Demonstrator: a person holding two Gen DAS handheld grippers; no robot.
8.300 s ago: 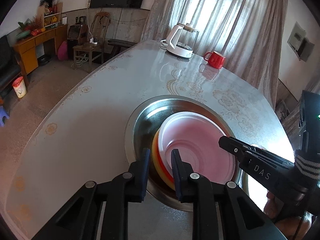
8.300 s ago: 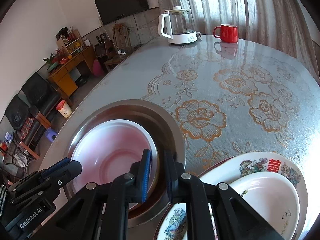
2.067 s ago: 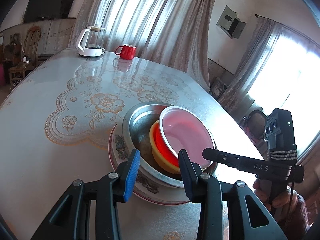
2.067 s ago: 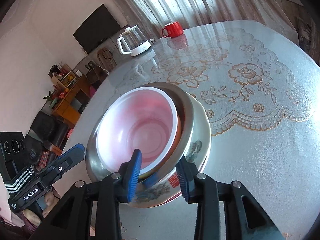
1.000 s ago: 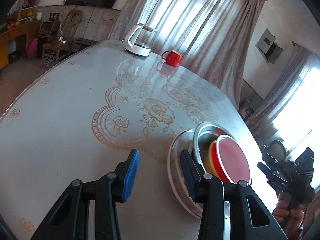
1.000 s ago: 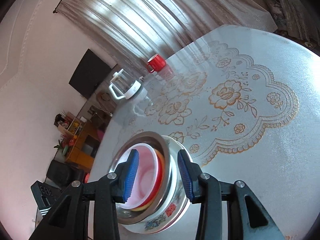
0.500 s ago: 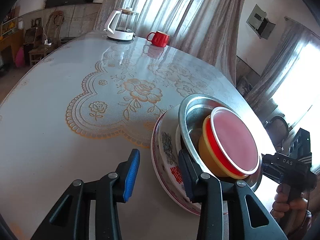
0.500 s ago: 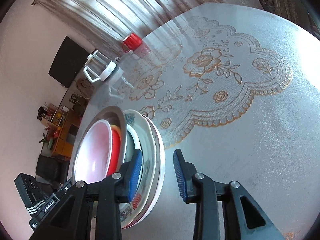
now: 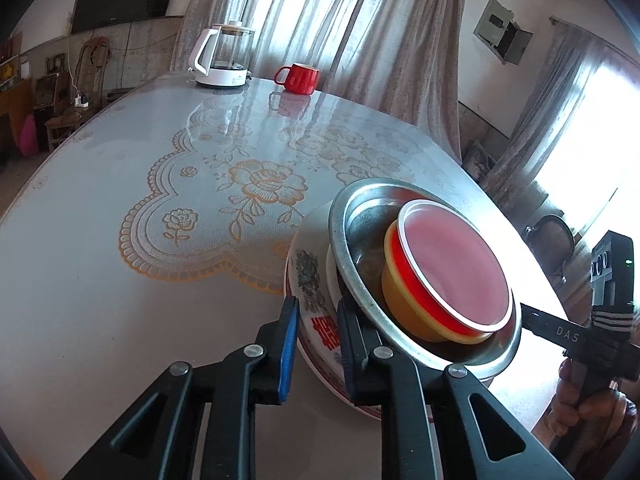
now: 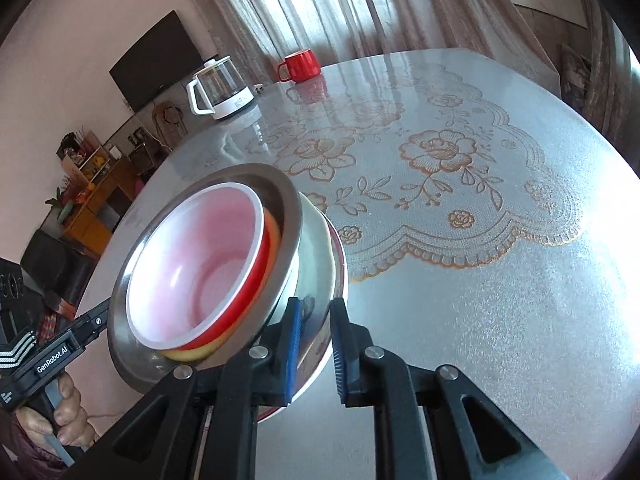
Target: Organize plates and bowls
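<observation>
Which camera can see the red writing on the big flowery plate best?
The left wrist view. There the flowery plate shows its painted rim with the red writing right between the left gripper fingers, under the metal bowl. In the right wrist view the metal bowl hides almost all of the plate; only an edge shows, no clear writing.

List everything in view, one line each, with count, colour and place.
plate: one, white with a floral and red print, bottom of the stack, near table edge
steel basin: one, silver, on the plate
yellow bowl: one, in the basin
red bowl: one, nested in the yellow bowl
white bowl: one, pinkish inside, nested on top
kettle: one, white with a clear body, far end of the table
mug: one, red, beside the kettle
table: one, grey with a gold rose pattern
left gripper: black, fingers closing on the plate rim
right gripper: black, shut on the plate's opposite rim
</observation>
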